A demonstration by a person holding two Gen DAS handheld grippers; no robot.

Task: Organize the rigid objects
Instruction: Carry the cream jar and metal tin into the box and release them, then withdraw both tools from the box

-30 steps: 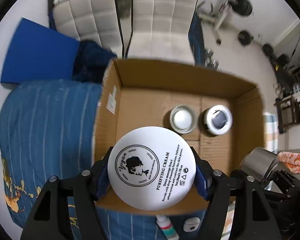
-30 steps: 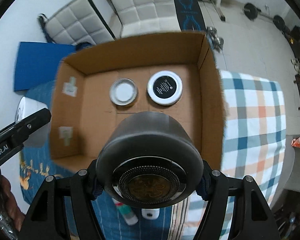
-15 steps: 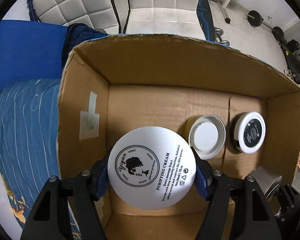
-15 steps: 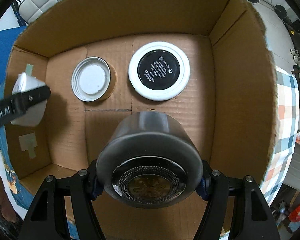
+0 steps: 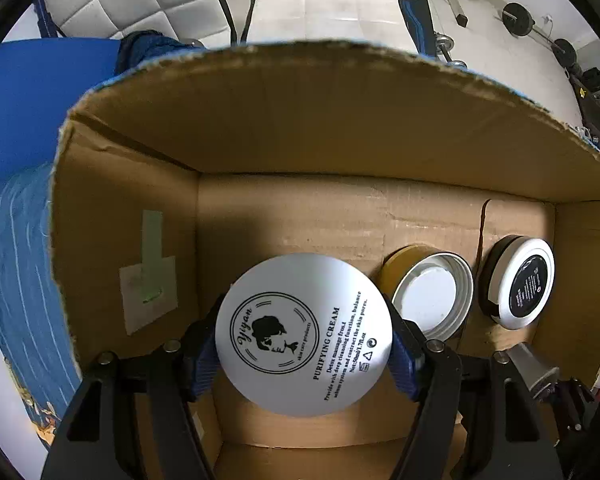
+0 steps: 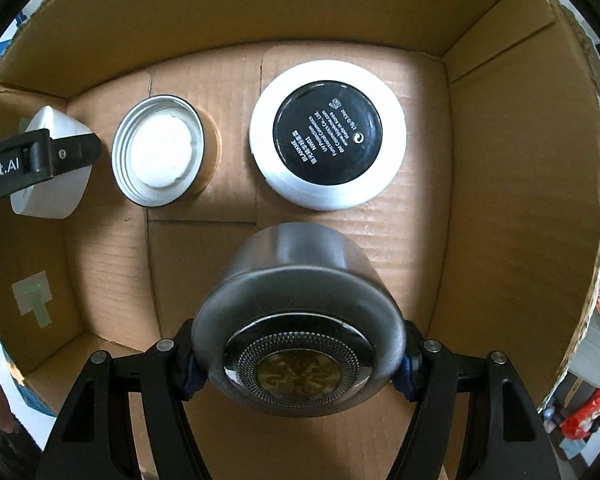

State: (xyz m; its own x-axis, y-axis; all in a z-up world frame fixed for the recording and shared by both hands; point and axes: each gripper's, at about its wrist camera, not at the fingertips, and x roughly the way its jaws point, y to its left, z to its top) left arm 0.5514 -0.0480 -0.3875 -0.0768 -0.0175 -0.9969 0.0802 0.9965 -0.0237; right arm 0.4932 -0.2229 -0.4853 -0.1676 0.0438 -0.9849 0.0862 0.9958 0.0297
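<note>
Inside the cardboard box (image 5: pixel 100 216), the left gripper (image 5: pixel 304 346) clamps a white purifying-cream jar (image 5: pixel 304 334) by its smooth, probably slippery sides, while the right gripper (image 6: pixel 298 354) likewise pinches a rigid, likely heavier metallic jar (image 6: pixel 296 320) around its rim.

Left tongs (image 5: pixel 304 340) pointing straight down, blue pads clamped on a white jar (image 5: pixel 304 336). Right tongs (image 6: pixel 298 354) likewise pointing down, gripping a grey metal tin (image 6: pixel 298 320) between both pads.
</note>
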